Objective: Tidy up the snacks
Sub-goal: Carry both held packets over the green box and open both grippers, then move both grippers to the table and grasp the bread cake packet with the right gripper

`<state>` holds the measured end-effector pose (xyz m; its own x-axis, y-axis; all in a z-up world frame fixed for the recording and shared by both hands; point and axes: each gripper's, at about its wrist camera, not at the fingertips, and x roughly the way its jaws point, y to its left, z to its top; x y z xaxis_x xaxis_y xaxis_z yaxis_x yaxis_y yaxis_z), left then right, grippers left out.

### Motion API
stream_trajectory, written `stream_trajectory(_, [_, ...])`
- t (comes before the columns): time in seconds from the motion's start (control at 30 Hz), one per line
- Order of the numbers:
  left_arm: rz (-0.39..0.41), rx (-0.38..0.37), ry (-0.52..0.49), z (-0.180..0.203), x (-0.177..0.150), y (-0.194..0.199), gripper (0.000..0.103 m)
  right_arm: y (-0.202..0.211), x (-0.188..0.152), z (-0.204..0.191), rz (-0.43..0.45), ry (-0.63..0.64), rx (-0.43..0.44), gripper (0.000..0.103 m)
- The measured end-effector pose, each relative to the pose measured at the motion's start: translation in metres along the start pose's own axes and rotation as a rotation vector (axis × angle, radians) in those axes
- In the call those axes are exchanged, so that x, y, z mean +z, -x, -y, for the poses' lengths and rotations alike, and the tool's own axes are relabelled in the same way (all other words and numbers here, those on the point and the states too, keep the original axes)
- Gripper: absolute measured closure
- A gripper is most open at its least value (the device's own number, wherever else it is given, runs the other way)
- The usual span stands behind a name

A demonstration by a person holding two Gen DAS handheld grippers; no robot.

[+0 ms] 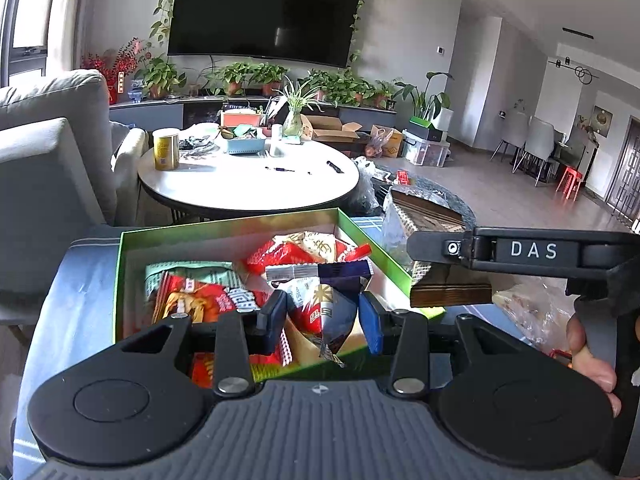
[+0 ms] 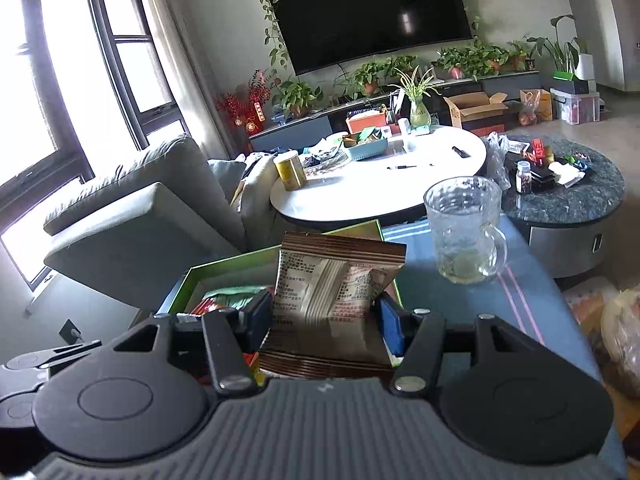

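Observation:
A green box (image 1: 224,224) holds several snack packets, mostly red and green ones. Just above its near end is my left gripper (image 1: 322,316), shut on a grey-blue packet (image 1: 336,312) with a yellow mark that hangs between the blue pads. My right gripper (image 2: 325,318) is shut on a brown-and-white snack packet (image 2: 336,288), held upright over the right end of the green box (image 2: 224,260). In the left wrist view the same brown packet (image 1: 448,292) shows at the box's right side, under the right gripper's black body, and a hand grips its handle.
The box rests on a blue-grey tabletop (image 2: 440,292). A glass mug (image 2: 464,232) stands to the right of the box. Crinkled plastic bags (image 1: 536,312) lie further right. Behind are a round white table (image 1: 248,188), a grey sofa (image 2: 132,216) and a dark round table (image 2: 568,200).

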<state>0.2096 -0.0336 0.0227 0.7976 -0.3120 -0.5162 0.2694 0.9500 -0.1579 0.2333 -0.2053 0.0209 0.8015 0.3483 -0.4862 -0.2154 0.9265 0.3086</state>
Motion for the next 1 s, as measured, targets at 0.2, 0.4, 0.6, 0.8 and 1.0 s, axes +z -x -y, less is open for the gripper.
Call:
stream_trajectory(0.2, [-0.023,-0.007,0.011,-0.002,0.001,-0.025,0.066,-0.019,0.0,0.004,-0.027,-0.002,0.028,0.026])
stream_trajectory(0.4, [-0.05,-0.017,0.029,-0.004,-0.005,-0.05,0.066,-0.037,-0.002,0.008,-0.064,0.011,0.028,0.026])
stream_trajectory(0.6, [-0.068,-0.009,0.034,-0.004,-0.008,-0.067,0.062,-0.051,-0.007,0.012,-0.102,0.013,0.023,0.025])
stream_trajectory(0.8, [-0.055,0.021,0.037,-0.009,-0.011,-0.055,0.049,-0.044,-0.009,0.011,-0.056,0.009,0.017,0.025])
stream_trajectory(1.0, [-0.013,0.039,0.066,-0.019,-0.01,-0.026,0.046,-0.028,-0.007,0.011,-0.045,0.001,0.025,0.025])
